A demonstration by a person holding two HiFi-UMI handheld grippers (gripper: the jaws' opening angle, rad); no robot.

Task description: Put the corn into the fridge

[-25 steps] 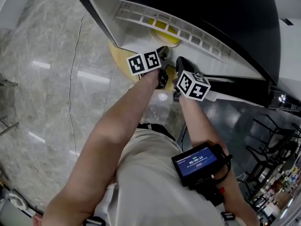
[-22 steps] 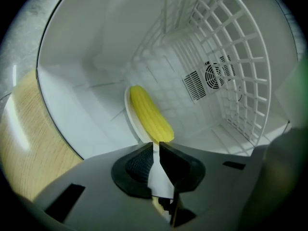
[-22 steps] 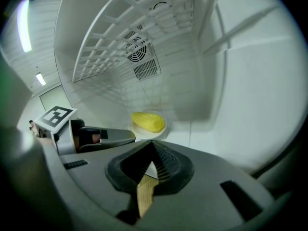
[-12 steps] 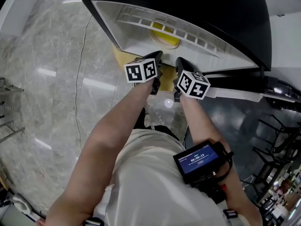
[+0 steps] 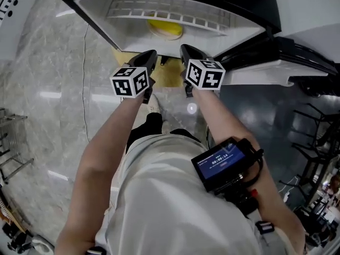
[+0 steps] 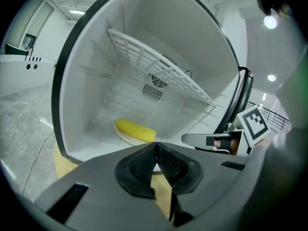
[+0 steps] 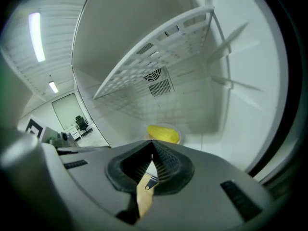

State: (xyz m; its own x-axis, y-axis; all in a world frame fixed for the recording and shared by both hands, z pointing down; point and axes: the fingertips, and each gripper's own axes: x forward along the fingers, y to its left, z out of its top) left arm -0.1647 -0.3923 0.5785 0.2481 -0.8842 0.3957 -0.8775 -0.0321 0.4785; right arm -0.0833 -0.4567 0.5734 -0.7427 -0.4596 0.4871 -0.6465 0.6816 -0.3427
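Note:
The yellow corn lies on a white plate on the floor of the open fridge, under a white wire shelf. It shows as corn in the left gripper view and as corn in the right gripper view. My left gripper and right gripper hover side by side just outside the fridge's lower edge, both pointing in. The left gripper is shut with nothing in it. So is the right gripper.
The fridge door stands open to the right. A tan board lies under the fridge and a thin cable runs over the marble floor. A metal rack is at the left, dark chairs at the right.
The head view has swung, so the fridge now sits higher and further left. Both grippers stay shut before the opening, slightly further apart. The corn has not moved.

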